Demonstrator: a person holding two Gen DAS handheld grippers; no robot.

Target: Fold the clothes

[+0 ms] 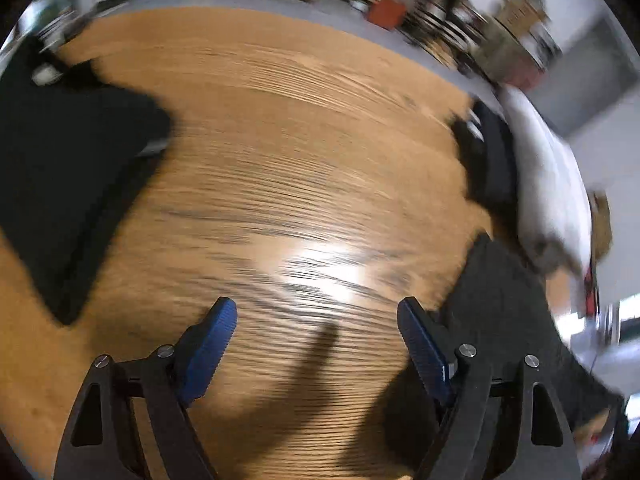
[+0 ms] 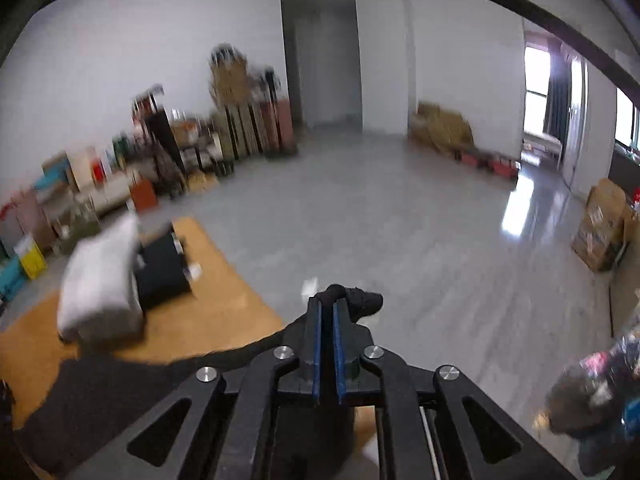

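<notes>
My left gripper [image 1: 316, 312] is open and empty, low over the wooden table [image 1: 280, 140]. A black garment [image 1: 60, 168] lies spread at the table's left. My right gripper [image 2: 328, 308] is shut on a dark garment [image 2: 356, 300]; a bunch of its cloth sticks out past the fingertips and the rest hangs down to the table's near edge [image 2: 120, 384]. The same dark cloth shows at the right in the left wrist view [image 1: 512, 312]. Both views are motion-blurred.
A folded white cloth [image 2: 100, 280] and a folded black one [image 2: 164, 272] sit at the table's far corner, also in the left wrist view [image 1: 552, 184]. Boxes and shelves [image 2: 160, 152] line the wall. A grey floor [image 2: 400, 220] lies beyond the table.
</notes>
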